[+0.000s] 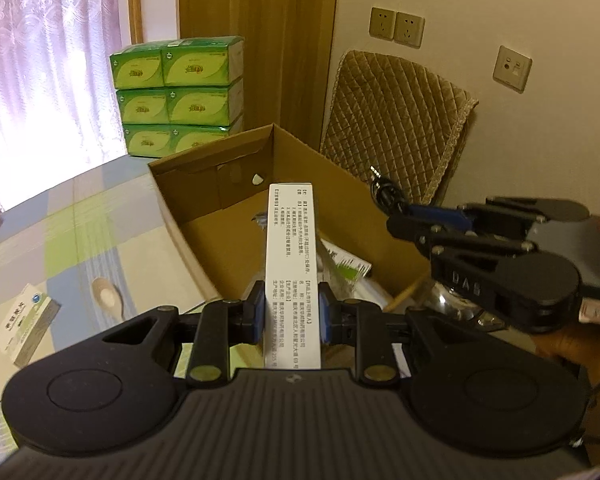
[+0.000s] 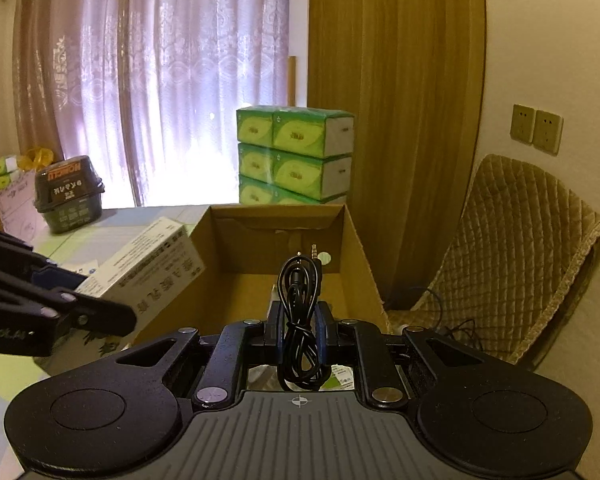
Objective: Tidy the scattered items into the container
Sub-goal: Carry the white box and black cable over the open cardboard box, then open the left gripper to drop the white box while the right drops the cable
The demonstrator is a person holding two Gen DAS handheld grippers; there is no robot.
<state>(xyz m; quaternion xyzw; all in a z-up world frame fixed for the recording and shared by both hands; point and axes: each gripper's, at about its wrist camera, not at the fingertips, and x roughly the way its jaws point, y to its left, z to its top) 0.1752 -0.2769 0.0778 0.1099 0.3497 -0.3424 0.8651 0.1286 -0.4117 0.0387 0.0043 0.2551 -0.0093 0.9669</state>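
Far off to the left of the left gripper (image 1: 292, 314), a small white and green carton (image 1: 25, 324) lies flat on the pastel checked tablecloth (image 1: 80, 232), well apart from everything else. The left gripper itself is clamped on a long white rectangular box printed with black text (image 1: 293, 268), its blue pads (image 1: 258, 312) pressing the two narrow sides, and the box sticks forward over the near edge of the open brown cardboard container (image 1: 300, 168). Just ahead of those fingers, on the container's floor, a few white and green packets (image 1: 346, 266) already lie. Beyond the container stands a stack of green tissue packs (image 1: 180, 92). To the right of the left gripper hangs the right gripper (image 2: 299, 330), squeezed shut on a coiled black audio cable with a metal jack plug (image 2: 300, 312); the loops sit between its blue pads and the plug tips point up, over the container's near end. From the right wrist view, the white box held by the other gripper shows at the left, tilted over the container's left wall. Further right of the right gripper, a chair draped with a quilted tan cover (image 2: 512, 264) stands against the cream wall.
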